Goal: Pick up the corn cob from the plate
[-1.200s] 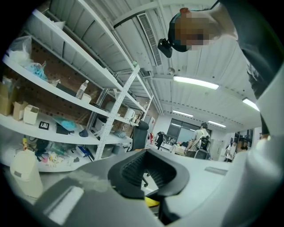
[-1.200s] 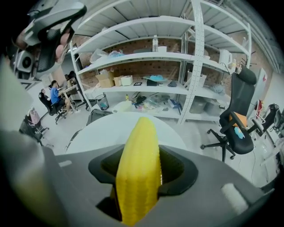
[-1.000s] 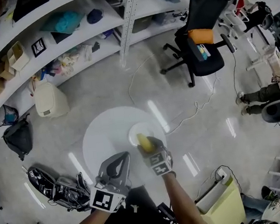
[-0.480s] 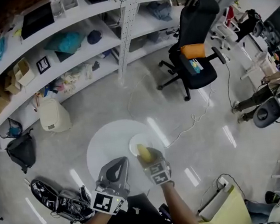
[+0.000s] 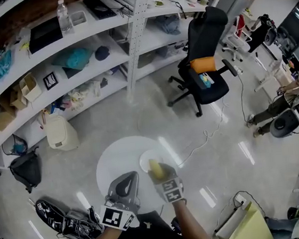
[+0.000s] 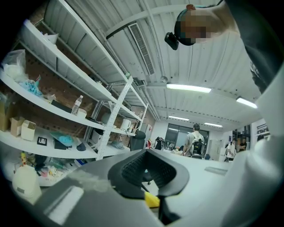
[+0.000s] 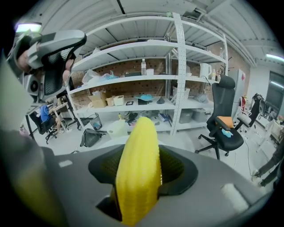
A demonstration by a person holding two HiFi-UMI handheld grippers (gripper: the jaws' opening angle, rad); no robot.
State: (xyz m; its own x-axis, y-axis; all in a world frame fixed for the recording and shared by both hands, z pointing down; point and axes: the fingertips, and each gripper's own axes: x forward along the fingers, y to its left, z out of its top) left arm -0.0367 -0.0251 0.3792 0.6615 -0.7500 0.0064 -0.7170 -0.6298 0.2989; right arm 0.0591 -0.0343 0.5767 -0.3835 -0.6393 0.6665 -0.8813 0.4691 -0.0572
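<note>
Both right gripper (image 7: 143, 156) jaws — set wide — clamp corn cob (image 7: 137, 181).

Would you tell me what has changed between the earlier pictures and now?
Both grippers have risen: the right gripper carries the corn cob up from the plate, and the left gripper has lifted beside it. Unchanged: the right jaws stay shut on the corn cob, the left jaws stay open and empty, and the plate stays on the round table.

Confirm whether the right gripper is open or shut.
Shut: the right gripper clamps the yellow corn cob between its jaws, which press on both of its sides.
</note>
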